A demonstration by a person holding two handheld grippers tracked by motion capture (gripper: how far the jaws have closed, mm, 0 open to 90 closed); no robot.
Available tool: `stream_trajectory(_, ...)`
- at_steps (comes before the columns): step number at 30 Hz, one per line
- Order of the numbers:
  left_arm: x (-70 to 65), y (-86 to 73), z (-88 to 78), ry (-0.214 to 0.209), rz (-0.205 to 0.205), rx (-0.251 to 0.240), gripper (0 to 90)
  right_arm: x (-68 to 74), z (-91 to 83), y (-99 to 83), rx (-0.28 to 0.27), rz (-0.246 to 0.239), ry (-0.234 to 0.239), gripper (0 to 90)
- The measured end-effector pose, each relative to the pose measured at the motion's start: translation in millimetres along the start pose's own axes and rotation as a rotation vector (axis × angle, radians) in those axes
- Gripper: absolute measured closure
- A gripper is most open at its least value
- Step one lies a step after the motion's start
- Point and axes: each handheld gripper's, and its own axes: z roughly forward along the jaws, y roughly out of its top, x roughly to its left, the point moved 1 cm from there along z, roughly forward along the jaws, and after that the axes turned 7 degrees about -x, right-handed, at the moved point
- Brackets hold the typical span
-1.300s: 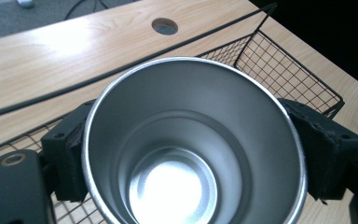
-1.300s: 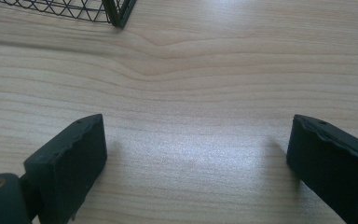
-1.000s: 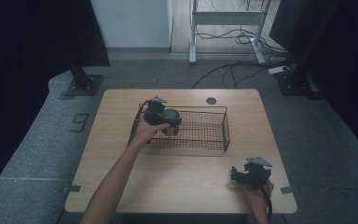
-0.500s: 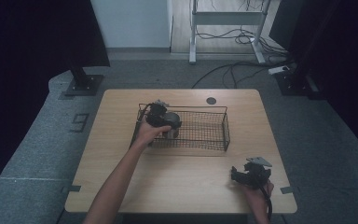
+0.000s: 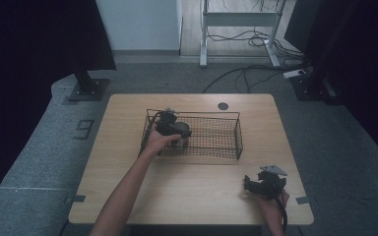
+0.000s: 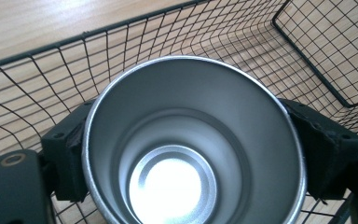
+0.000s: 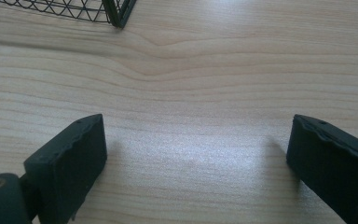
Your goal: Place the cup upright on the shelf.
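Writing we find none. We see the left gripper point(image 5: 177, 133) clamping a steel cup point(image 6: 191, 144) inside the wire basket point(image 5: 226, 150), near its left end. Our right gripper point(image 7: 196, 163) gapes wide over bare bench point(image 5: 197, 182) near the front right edge.

Brushed metal cup point(image 6: 191, 154), black wire basket point(image 5: 226, 129), matt wood table point(image 5: 197, 187).

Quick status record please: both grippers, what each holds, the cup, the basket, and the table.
left gripper: shut on the metal cup, inside the wire basket at its left end
metal cup: open end toward the camera, empty, a jaw on each side
right gripper: open, holding nothing, low over the table near its front right corner
wire basket: black mesh, mid-table
table: light wood, a dark round spot near its far edge
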Motion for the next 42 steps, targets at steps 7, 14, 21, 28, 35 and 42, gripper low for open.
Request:
stream_trajectory(7,1.2,-3.6,7.9,0.013,-0.01,0.04,14.2,0.0,0.0,0.0,0.0,0.0,0.0,4.8)
stream_trajectory(14,-1.1,-2.5,10.0,0.019,-0.015,0.049,14.2,0.0,0.0,0.0,0.0,0.0,0.0,4.8)
stream_trajectory(21,0.2,-3.4,9.4,0.03,-0.03,0.053,13.8,0.0,0.0,0.0,0.0,0.0,0.0,4.8)
stream_trajectory(28,-0.1,-3.0,4.3,0.03,-0.036,0.042,9.3,0.0,0.0,0.0,0.0,0.0,0.0,4.8)
stream_trajectory(35,-2.9,2.2,-14.8,0.007,-0.028,-0.005,7.9,0.0,-0.1,0.0,0.001,0.0,0.0,4.9)
stream_trajectory(42,-4.8,5.8,-54.4,0.007,-0.005,-0.095,7.9,0.0,0.0,0.0,0.0,0.0,0.0,4.9)
